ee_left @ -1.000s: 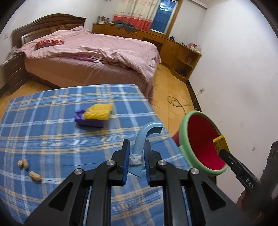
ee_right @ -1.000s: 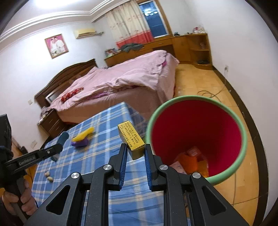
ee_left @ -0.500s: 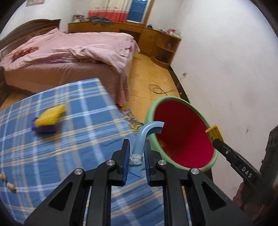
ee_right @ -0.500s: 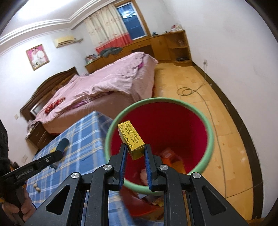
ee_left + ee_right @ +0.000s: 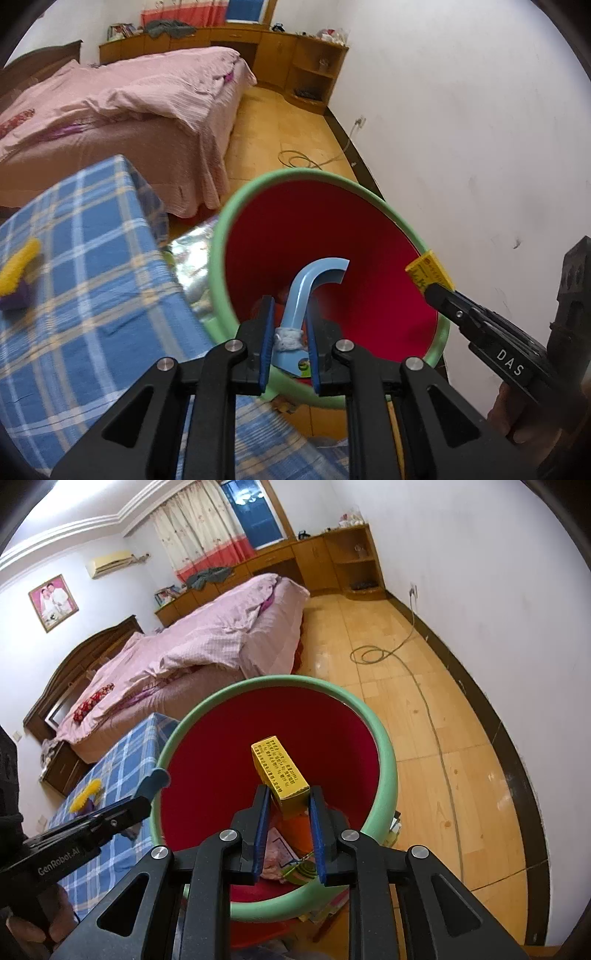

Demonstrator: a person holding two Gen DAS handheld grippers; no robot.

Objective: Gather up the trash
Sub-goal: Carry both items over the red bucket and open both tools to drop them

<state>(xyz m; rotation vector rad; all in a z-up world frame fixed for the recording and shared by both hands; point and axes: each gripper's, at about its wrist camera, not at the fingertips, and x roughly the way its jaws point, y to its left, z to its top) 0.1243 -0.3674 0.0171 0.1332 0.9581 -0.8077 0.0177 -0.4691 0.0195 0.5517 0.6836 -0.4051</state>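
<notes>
Holding trash over the bin, one piece per claw.

Starting far left: sponge lying on the checked surface, well apart from everything else. Next, left claw clenched on a blue hook with grey fluff at its stem, poised above the red inside of the green-rimmed bin, which stands on the floor just beside the surface. Further right, right claw hovering over the same bin, pads flanking the lower end of a yellow box tilted up and away; looks gripped, though contact on both pads hard to confirm. Wrappers and orange scraps already lying in the bottom. Behind, pink bed; cord coiled on the floor at far right.
</notes>
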